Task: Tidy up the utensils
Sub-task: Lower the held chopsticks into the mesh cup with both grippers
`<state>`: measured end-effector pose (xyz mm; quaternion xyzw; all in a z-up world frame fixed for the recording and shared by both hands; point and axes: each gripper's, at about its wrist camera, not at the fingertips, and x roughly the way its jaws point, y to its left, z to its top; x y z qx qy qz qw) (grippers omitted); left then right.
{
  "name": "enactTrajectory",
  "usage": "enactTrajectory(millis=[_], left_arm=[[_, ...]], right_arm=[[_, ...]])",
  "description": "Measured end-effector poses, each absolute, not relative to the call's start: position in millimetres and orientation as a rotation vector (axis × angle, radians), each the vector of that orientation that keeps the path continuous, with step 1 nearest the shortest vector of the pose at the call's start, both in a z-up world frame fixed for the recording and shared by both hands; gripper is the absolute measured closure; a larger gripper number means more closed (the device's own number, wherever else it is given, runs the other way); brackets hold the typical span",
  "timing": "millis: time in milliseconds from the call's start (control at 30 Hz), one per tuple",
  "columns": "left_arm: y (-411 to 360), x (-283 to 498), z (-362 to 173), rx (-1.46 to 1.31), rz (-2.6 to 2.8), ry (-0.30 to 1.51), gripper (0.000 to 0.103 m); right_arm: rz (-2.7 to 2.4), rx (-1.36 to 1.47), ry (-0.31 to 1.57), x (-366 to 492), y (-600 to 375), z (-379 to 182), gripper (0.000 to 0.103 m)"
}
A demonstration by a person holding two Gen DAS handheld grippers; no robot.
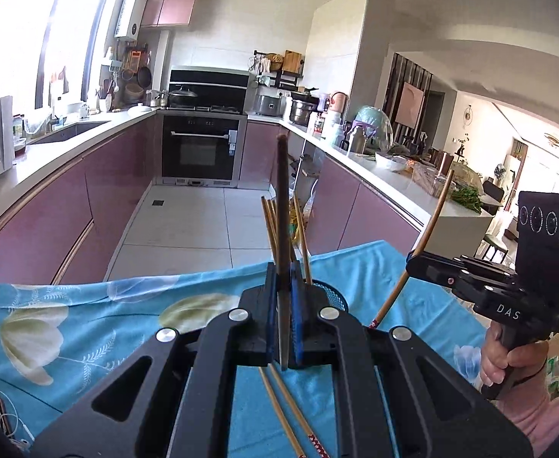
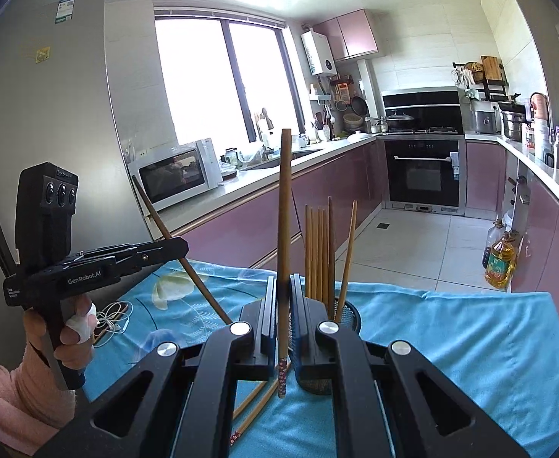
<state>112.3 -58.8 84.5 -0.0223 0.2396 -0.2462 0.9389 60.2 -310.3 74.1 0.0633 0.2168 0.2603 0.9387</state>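
we've got the left gripper (image 1: 284,305) pinching a dark chopstick (image 1: 282,206) upright and the right gripper (image 2: 284,313) clamped on a lighter chopstick (image 2: 284,206), both raised by the mesh holder (image 2: 350,311) already holding several sticks, while two loose chopsticks (image 1: 287,412) wait on the blue-clothed worktop (image 1: 88,313).
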Motion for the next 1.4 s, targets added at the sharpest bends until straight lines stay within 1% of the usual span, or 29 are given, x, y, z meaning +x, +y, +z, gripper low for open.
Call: enactTrajectory(millis=[500,700,867,1200,1400], left_arm=[[-94.1,120.6,133.0,-0.035,-0.548,0.411,0.096],[-108.3,128.8,139.8,-0.044,-0.560,0.392,0.096],[-123.4,144.0,123.1,-0.017,-0.544,0.455,0.096],[-129.2,188.4,60.5,0.033,-0.510,0.655,0.096],[-127.3,208.2,41.5,0.030,-0.492,0.693,0.095]], right_arm=[[0.515,0.129,0.385,83.6,-320.1,100.8,0.097],[0.506,0.128,0.398,97.6,-317.0,95.4,0.097],[0.499,0.108,0.451,109.9,-309.2,82.8,0.097],[0.478,0.057,0.621,135.6,-296.5,51.4,0.097],[0.462,0.058,0.671,148.9,-290.6,37.5,0.096]])
